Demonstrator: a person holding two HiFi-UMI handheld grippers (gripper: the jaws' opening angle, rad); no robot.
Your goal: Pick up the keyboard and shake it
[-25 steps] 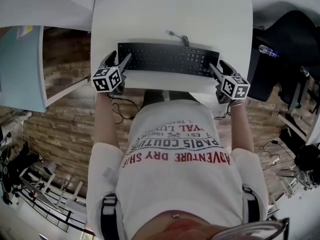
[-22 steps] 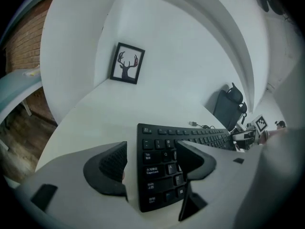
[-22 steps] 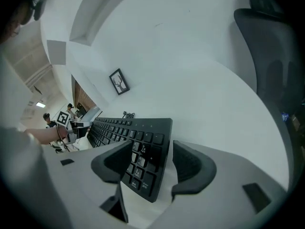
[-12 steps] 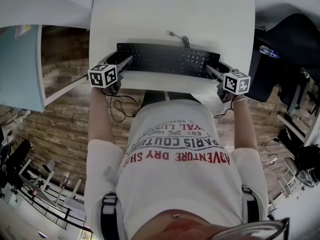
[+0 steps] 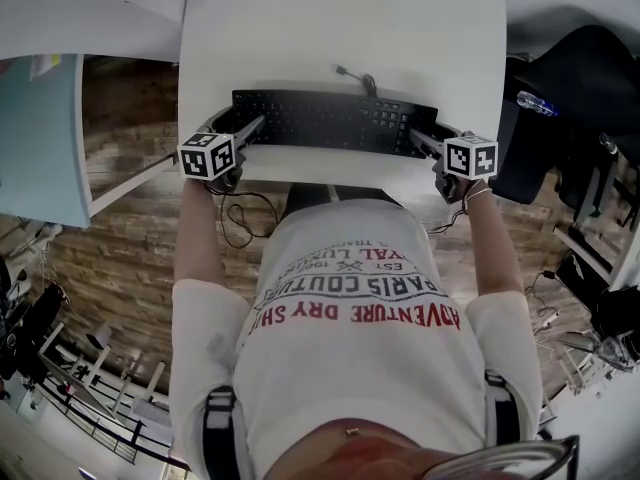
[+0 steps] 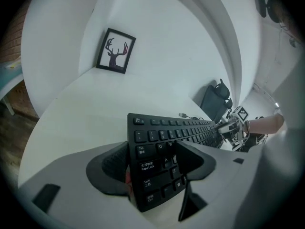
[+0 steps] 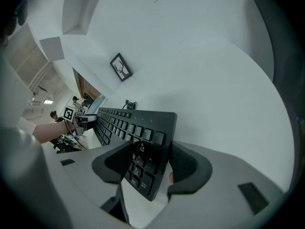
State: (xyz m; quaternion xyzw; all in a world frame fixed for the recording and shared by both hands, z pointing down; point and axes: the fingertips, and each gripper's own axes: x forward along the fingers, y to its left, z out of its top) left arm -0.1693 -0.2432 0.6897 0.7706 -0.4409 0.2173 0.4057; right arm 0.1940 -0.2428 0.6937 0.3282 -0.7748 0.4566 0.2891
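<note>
Left gripper (image 6: pixel 151 168) and right gripper (image 7: pixel 148 165) each clamp a keyboard (image 5: pixel 330 120) end. Grip done; lift unclear, shake pending.

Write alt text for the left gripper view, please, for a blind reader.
The left gripper is shut on the near end of a black keyboard, by the Caps Lock key. The keyboard runs across a white table to the right gripper at its far end; a framed deer picture stands behind.
</note>
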